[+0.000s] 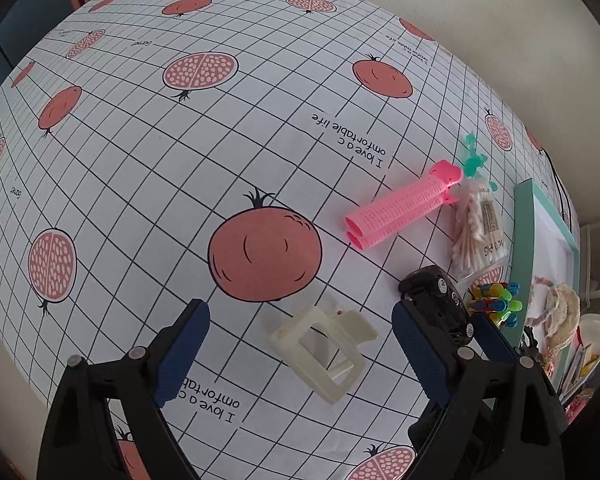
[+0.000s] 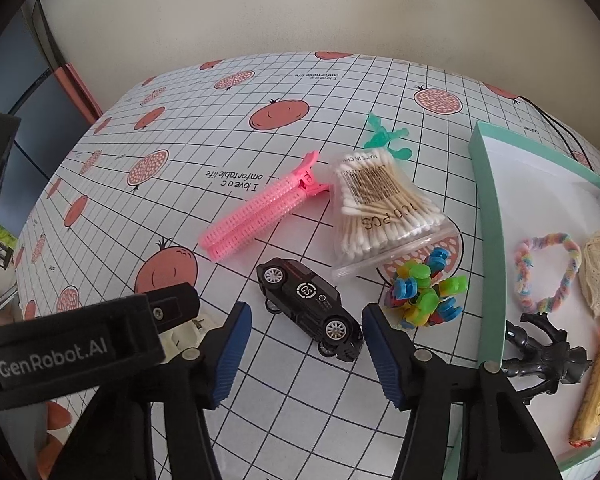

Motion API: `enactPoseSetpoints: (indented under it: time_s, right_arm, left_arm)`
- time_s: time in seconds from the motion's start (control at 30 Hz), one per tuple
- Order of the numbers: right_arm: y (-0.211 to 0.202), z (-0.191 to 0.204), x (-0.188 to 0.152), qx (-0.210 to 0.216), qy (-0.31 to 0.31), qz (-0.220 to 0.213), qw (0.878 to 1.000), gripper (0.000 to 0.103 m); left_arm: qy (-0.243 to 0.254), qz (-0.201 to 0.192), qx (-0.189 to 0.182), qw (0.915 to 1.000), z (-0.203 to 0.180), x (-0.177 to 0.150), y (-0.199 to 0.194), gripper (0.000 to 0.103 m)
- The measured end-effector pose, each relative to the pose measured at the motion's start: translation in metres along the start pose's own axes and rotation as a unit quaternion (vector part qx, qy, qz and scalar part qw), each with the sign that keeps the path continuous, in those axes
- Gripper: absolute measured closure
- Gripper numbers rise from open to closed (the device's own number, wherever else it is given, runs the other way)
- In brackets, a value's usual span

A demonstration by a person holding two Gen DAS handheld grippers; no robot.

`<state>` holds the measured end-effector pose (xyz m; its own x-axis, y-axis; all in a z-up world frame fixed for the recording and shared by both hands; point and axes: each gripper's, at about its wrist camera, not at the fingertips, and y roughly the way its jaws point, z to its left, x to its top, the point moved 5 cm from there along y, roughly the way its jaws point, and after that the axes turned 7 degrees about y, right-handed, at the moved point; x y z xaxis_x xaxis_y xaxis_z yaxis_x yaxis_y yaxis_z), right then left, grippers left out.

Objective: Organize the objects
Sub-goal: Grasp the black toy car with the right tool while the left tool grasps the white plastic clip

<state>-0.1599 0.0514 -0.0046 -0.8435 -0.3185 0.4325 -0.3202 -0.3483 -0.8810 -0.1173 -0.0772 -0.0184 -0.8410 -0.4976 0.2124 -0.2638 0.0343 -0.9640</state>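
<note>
1 toy car [image 2: 310, 309], 1 pink clip [image 2: 256, 212], 1 cream claw clip [image 1: 322, 350], 2 scrunchies [image 2: 548, 270].

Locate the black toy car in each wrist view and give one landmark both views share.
Left wrist view: black toy car at lower right, beside the left tool's right-side finger.
Right wrist view: black toy car at lower centre, just beyond the open right tool.
Shared landmark: pink hair roller clip, lying just beyond the car.

Soft even daylight, strong fisheye edge distortion.
</note>
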Motion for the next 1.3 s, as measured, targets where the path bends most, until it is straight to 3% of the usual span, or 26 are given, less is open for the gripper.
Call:
enactPoseSetpoints:
  time_s: [0.37,0.47,0.57,0.73,0.97,1.0,1.03,1.3]
  right_arm:
    - [0.013,-0.005,-0.003,-0.006,0.014,0.013,1.000,0.044]
    - [0.016,-0.005,-0.004,-0.009,0.014,0.015,1.000,0.044]
    - [0.018,-0.002,-0.005,-0.015,0.007,0.016,1.000,0.045]
    - [0.019,0.001,-0.004,-0.012,0.005,0.015,1.000,0.059]
    - [0.018,0.003,-0.005,-0.008,0.000,0.018,1.000,0.071]
    - [0.018,0.003,-0.005,-0.009,-0.001,0.019,1.000,0.080]
    - [0.018,0.004,-0.005,-0.009,-0.001,0.019,1.000,0.082]
    - [0.014,0.001,-0.004,0.003,0.008,0.015,1.000,0.084]
  left_arm:
    - [-0.006,0.020,-0.001,0.9998,0.000,-0.004,0.011,0.017]
    - [-0.006,0.023,-0.005,0.9997,0.000,-0.004,0.011,0.032]
    - [-0.007,0.025,-0.005,0.9997,0.000,-0.005,0.012,0.036]
    - [-0.009,0.026,-0.006,0.9996,0.001,-0.005,0.012,0.058]
    - [-0.006,0.019,-0.006,0.9998,0.006,-0.008,0.007,0.059]
    - [-0.004,0.018,-0.005,0.9998,0.006,-0.008,0.007,0.059]
    - [-0.004,0.017,-0.005,0.9998,0.006,-0.008,0.006,0.060]
    - [0.006,-0.002,-0.004,1.0000,0.006,-0.008,-0.002,0.062]
